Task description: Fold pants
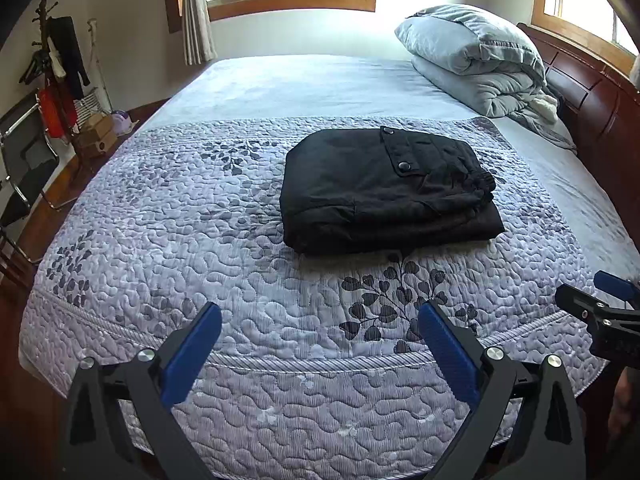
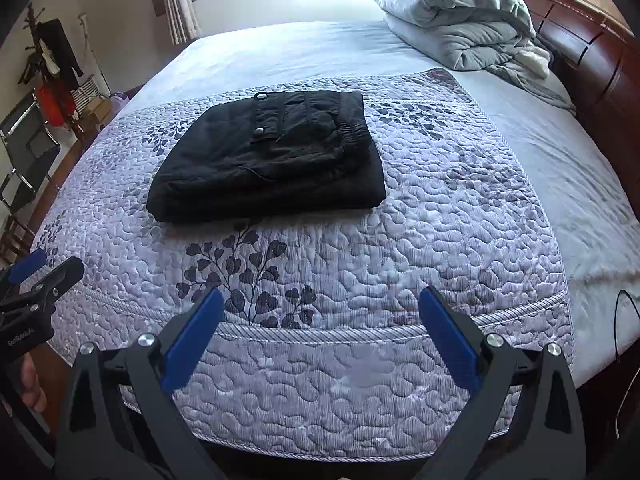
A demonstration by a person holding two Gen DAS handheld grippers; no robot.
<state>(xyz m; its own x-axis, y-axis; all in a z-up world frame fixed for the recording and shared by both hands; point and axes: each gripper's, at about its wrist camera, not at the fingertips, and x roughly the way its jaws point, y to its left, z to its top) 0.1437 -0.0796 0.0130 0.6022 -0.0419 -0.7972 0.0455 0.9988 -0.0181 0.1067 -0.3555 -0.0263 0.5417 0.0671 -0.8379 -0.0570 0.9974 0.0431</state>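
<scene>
Claws first: the left claw (image 1: 320, 344) stands wide apart at the bottom of its own view, nothing between the blue pads, and the right claw (image 2: 320, 332) is spread just as wide and just as empty. Each hangs over the near edge of the quilt (image 1: 256, 272), well short of the garment.

The black pants (image 1: 386, 188) lie above centre in the left view and upper left of centre in the right view (image 2: 268, 156), already stacked in a compact rectangle of several layers, flap pocket with two snaps on top, elastic waistband bunched at the right side. By the look of it the folding is done or nearly so.

The cloth looks soft, fairly thick and limp (it will sag if lifted by one corner), light enough for either claw, not slippery. Best hold, I judge, is a pinch through all layers at the two near corners, or at the folded left edge, so the stack does not fan open.

Room is generous: bare quilt surrounds the pants on all sides. The heaped grey duvet (image 1: 476, 60) and wooden headboard (image 1: 592, 96) sit well apart at upper right; the bed's near edge is right under the claws.
</scene>
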